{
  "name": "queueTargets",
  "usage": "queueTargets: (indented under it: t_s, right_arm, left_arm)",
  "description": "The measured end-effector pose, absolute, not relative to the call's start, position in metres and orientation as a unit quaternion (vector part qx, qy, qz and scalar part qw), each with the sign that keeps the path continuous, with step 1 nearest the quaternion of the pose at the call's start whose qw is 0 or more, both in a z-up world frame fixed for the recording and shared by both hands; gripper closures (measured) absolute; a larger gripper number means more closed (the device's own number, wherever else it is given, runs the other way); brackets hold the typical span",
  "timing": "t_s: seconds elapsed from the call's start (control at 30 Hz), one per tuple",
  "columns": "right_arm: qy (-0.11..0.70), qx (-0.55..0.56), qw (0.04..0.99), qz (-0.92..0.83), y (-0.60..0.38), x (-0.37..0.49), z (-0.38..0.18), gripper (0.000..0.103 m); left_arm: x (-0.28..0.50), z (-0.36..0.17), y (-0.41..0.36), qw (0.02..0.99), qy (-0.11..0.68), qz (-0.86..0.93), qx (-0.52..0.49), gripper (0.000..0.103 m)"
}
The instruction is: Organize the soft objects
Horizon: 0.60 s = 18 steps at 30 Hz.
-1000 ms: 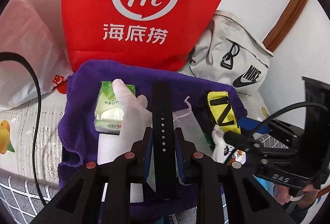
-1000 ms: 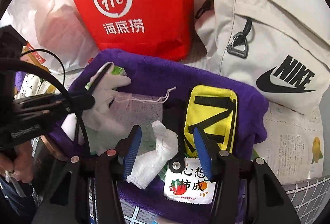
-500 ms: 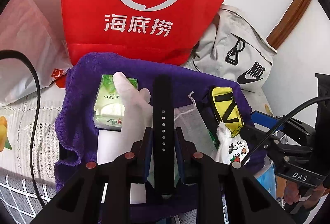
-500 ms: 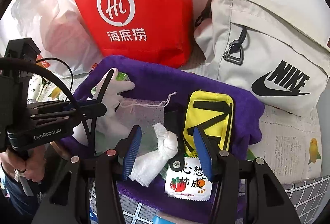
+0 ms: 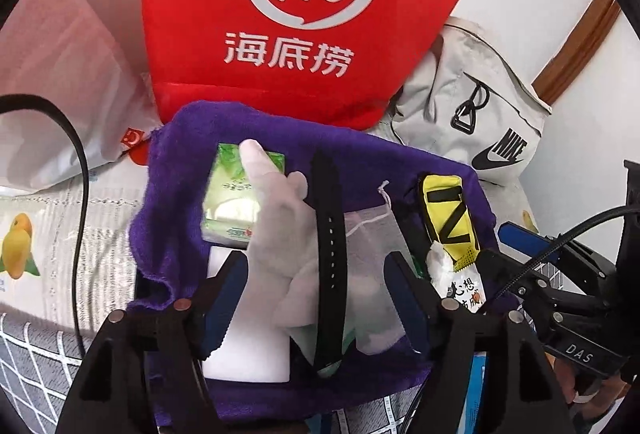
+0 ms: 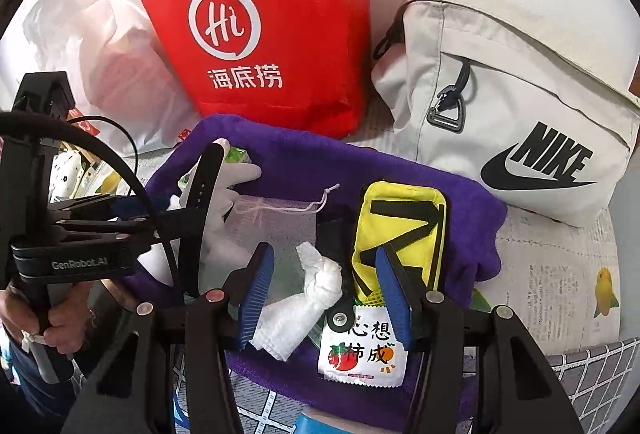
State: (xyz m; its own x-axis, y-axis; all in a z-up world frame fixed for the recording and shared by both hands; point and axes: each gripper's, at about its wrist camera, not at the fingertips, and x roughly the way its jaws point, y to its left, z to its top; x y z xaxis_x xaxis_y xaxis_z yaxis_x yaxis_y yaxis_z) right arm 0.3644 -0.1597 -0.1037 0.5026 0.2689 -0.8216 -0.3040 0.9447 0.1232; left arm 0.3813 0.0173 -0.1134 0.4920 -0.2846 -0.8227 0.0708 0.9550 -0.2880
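- The left gripper (image 5: 314, 288) is opening; the black strap (image 5: 329, 234) lies between its spread jaws, pads clear of it, resting on a white glove (image 5: 276, 222).
- Beyond its left finger, a green tissue pack (image 5: 230, 194) sits on the purple towel (image 5: 180, 170).
- The right gripper (image 6: 326, 292) stands released, with a knotted white cloth (image 6: 316, 282) between its fingers, untouched.
- Just past its right finger lies a yellow pouch (image 6: 400, 218); a snack packet (image 6: 362, 354) sits under that finger.
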Motion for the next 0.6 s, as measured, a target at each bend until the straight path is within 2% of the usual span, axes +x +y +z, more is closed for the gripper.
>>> queueTargets:
  t_s: [0.17,0.33,0.43,0.53,0.6]
  right_arm:
    - [0.474,-0.019,0.867,0.156,-0.159,0.365,-0.104,0.049]
    - [0.473,-0.012,0.867,0.154,-0.155,0.363,-0.103,0.036]
    - [0.47,-0.004,0.869,0.156,-0.15,0.362,-0.101,0.034]
    - [0.469,0.008,0.869,0.159,-0.146,0.357,-0.098,0.03]
    - [0.472,-0.005,0.868,0.152,-0.141,0.348,-0.094,0.03]
  left_arm:
    - [0.378,-0.106,0.024,0.857,0.495,-0.086,-0.113,0.032]
    - [0.371,-0.099,0.021,0.857,0.502,-0.077,-0.089,0.031]
    - [0.364,-0.091,0.015,0.856,0.507,-0.078,-0.067,0.031]
    - [0.353,-0.078,0.01,0.86,0.503,-0.076,-0.045,0.028]
    - [0.344,-0.07,0.011,0.863,0.498,-0.074,-0.051,0.022]
